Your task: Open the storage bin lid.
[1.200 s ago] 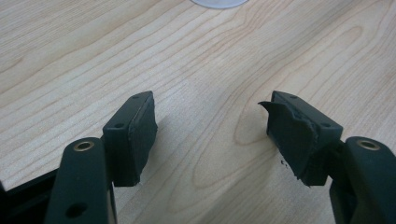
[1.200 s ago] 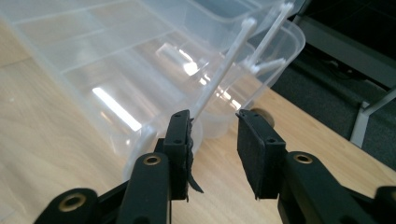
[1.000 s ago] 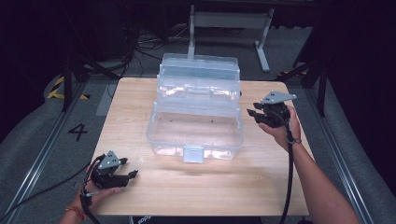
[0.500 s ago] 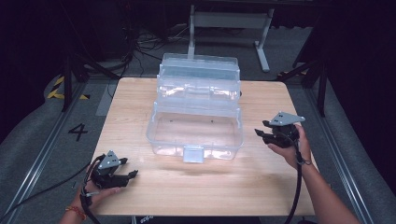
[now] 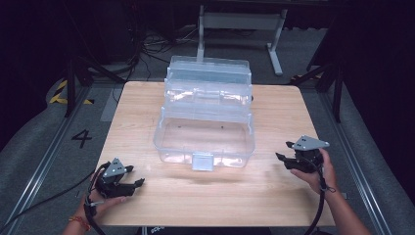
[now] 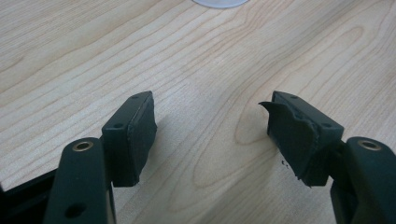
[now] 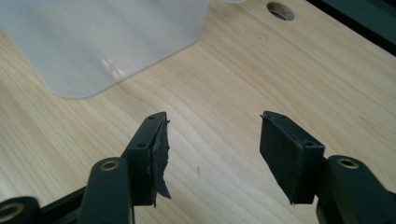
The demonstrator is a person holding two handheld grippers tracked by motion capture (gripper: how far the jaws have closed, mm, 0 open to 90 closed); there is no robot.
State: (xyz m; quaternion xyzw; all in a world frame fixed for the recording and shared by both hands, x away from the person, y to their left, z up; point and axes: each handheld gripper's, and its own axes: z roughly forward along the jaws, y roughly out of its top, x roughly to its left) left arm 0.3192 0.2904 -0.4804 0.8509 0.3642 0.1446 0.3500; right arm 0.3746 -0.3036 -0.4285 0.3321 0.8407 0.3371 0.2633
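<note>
Box point(image 5: 204, 122), clear plastic, open, sits between and beyond both claws, long axis crosswise, latch toward the person. Writing: a "4" point(image 5: 81, 138) on the floor. Left claw point(image 5: 138, 182) released; right claw point(image 5: 280, 156) just opening, empty.

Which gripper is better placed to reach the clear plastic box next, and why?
Probably the right gripper: it sits level with the clear plastic box's front edge, fingers open and pointing at it, with the box wall just ahead in its own view. The left gripper rests nearer the table's front corner, farther off.
</note>
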